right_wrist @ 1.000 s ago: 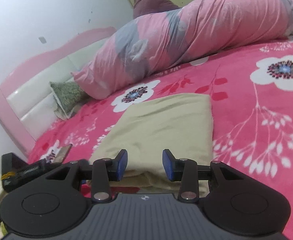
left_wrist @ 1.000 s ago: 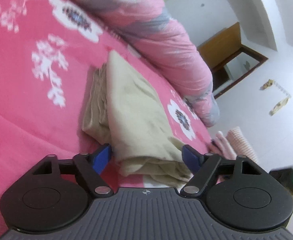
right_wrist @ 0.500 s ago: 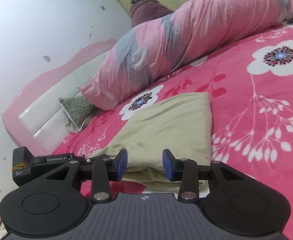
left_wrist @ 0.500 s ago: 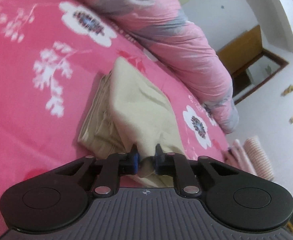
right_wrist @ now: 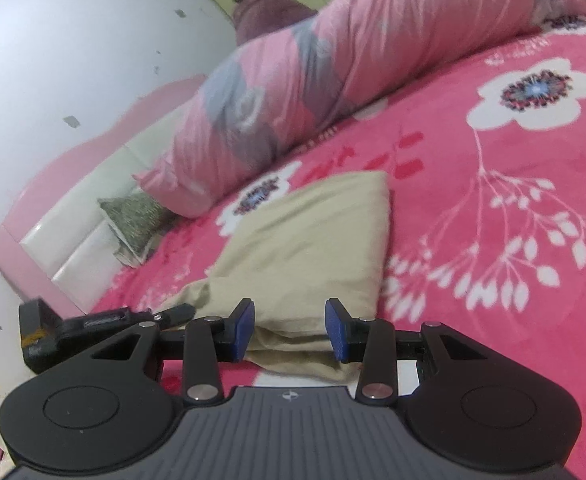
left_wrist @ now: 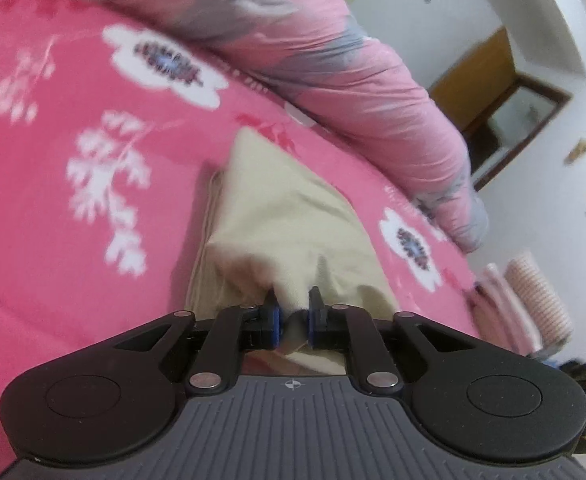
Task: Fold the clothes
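Left wrist: left gripper clamped on beige garment; right gripper wide, astride it.

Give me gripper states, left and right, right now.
Left gripper: closed on the near edge of the beige garment.
Right gripper: open, pads astride the garment's near edge, not clamped.
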The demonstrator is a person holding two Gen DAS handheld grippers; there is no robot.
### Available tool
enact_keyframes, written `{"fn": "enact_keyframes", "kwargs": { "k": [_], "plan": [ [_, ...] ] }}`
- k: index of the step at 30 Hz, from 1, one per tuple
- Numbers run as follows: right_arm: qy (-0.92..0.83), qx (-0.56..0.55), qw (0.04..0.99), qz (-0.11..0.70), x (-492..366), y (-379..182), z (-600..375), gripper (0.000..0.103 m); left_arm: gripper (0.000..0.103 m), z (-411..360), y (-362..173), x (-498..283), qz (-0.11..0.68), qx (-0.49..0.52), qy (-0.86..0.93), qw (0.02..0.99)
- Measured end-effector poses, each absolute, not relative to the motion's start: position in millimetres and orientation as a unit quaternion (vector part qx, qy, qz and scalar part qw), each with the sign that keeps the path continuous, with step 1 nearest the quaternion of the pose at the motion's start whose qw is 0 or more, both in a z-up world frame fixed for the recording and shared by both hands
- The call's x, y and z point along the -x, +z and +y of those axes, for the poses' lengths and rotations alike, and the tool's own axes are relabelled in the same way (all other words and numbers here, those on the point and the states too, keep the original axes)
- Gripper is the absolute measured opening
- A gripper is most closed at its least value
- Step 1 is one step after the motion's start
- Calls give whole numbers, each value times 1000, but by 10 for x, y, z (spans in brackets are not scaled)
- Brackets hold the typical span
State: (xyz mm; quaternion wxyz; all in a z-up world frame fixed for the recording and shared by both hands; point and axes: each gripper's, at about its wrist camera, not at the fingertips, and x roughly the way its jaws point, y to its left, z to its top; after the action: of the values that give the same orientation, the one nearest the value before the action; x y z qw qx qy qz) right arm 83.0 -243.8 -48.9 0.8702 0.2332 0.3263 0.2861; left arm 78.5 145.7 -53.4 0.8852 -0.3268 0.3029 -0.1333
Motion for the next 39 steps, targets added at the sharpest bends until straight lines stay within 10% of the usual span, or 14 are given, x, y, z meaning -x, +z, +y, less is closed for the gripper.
{"fn": "enact_keyframes", "kwargs": {
  "k": [4, 17, 33, 39],
  "plan": [
    [289, -208, 875, 327, -881, -428, -2362, 42, 34, 1491, -568, -679, 283, 328, -134, 891],
    [334, -128, 882, 305, -1417, 32, -1794, 42, 47, 1594, -613, -585, 269, 366, -148, 879],
    [360, 88, 859, 354, -2581, 66, -223, 51, 36, 1585, -839, -577, 260, 377, -155, 875],
    [401, 86, 833, 372, -3137, -203, -46, 71, 24, 1573, -981, -563, 252, 369, -166, 879]
  ]
}}
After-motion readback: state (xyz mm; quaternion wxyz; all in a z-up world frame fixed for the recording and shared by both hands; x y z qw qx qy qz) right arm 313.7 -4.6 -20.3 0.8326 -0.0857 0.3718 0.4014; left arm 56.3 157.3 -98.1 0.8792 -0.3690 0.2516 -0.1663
